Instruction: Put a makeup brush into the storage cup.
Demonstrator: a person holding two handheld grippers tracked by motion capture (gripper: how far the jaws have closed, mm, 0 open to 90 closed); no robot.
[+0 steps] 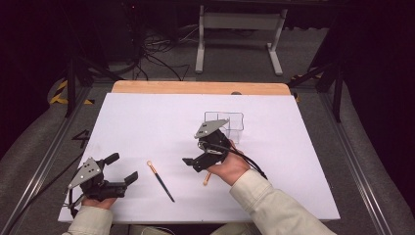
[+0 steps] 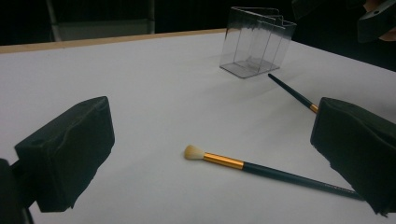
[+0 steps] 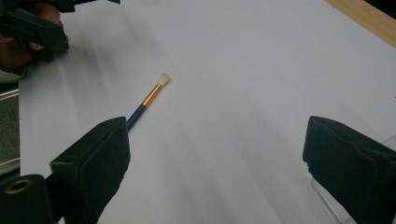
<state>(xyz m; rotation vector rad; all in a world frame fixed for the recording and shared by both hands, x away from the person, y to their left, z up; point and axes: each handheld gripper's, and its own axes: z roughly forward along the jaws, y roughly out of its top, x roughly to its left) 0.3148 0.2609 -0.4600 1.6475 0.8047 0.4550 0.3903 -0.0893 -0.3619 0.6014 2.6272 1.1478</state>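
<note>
Both tongs, left gripper point(image 1: 123, 169) and right gripper point(image 1: 190, 162), gape, holding nothing; close your right one around the makeup brush point(image 1: 160, 181) between them, near its middle.

A white sheet point(image 1: 147, 127) covers the table, whose pale wooden far edge point(image 1: 195, 87) shows. Beyond, grey carpeted floor point(image 1: 240, 58) holds tangled black cables point(image 1: 156, 54) and a grey metal frame stand point(image 1: 240, 29) in dim light.

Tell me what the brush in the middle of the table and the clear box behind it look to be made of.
Brush: pale soft bristles, likely hair or synthetic fibre; a shiny gold-coloured ferrule, probably metal; a dark glossy handle, painted wood or plastic, which of the two I cannot tell.
Clear box: see-through, rigid, with sharp edges and inner dividers, so probably acrylic or similar hard plastic, though glass cannot be ruled out.
</note>
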